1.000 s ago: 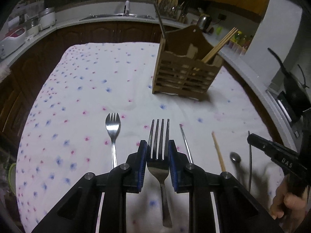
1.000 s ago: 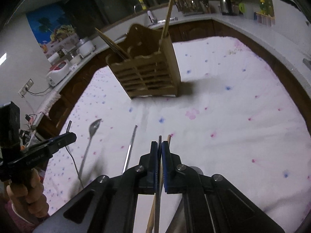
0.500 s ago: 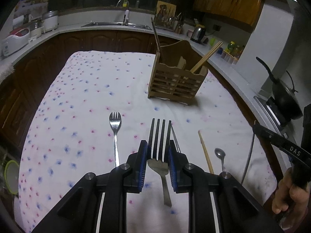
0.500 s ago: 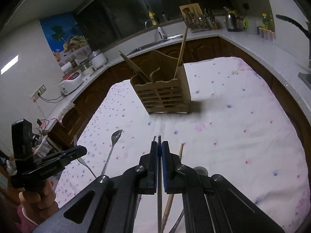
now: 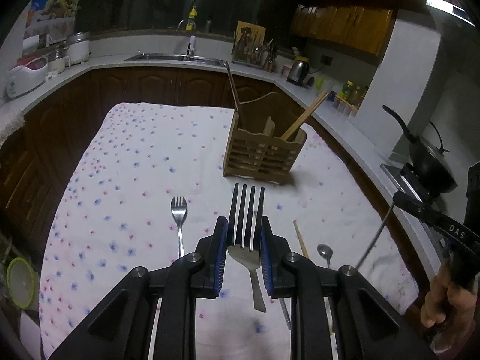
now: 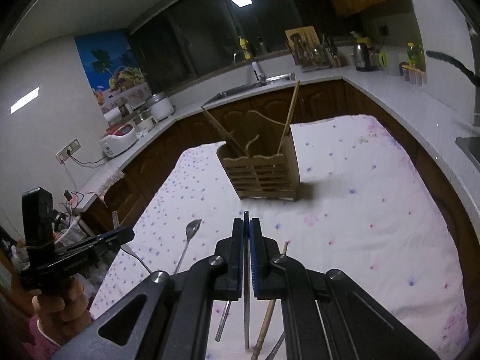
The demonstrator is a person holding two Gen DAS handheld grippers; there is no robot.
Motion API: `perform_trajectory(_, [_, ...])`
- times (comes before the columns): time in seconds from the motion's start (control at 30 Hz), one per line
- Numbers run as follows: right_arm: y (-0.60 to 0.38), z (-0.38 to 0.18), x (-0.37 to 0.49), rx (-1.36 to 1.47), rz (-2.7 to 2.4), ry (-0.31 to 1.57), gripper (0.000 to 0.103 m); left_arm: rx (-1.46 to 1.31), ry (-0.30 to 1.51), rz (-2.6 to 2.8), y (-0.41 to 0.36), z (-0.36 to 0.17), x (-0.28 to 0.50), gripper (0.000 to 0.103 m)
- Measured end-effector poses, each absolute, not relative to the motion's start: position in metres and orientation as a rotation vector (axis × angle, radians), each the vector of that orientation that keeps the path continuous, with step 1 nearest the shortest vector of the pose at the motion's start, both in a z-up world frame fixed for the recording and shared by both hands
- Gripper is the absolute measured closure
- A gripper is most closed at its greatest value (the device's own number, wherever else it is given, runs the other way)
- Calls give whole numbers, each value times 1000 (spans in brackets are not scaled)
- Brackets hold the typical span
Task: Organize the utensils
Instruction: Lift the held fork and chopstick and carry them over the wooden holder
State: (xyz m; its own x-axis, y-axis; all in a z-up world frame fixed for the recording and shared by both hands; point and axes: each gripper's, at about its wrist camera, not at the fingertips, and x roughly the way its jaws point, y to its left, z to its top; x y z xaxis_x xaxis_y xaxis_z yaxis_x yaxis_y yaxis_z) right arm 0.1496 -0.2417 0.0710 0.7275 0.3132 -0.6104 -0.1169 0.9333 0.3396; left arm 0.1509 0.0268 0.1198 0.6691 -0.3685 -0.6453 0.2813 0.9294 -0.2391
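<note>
From the left wrist, the left gripper [image 5: 245,240] clamps a large steel fork [image 5: 246,219] by its head, lifted above the flowered white cloth [image 5: 144,162]; a smaller fork [image 5: 179,213] lies left. Only the right wrist shows the right gripper [image 6: 246,240] pinching a thin metal rod [image 6: 246,273] before the slatted wooden caddy [image 6: 264,174].

A large steel fork [image 5: 246,210] is held above the cloth, tines pointing away. A smaller fork [image 5: 179,213], a spoon [image 5: 325,252] and a wooden chopstick [image 5: 300,238] are laid flat. A thin metal utensil [image 6: 246,285], possibly a chopstick, is held edge-on. Chopsticks are stood in the slatted wooden caddy [image 5: 264,154].
</note>
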Motion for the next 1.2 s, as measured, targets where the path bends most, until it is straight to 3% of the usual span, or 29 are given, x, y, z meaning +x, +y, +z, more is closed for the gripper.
perform_trajectory(1.2, [-255, 127, 193, 280, 258, 564, 99, -110, 665, -350, 25, 148, 195, 85])
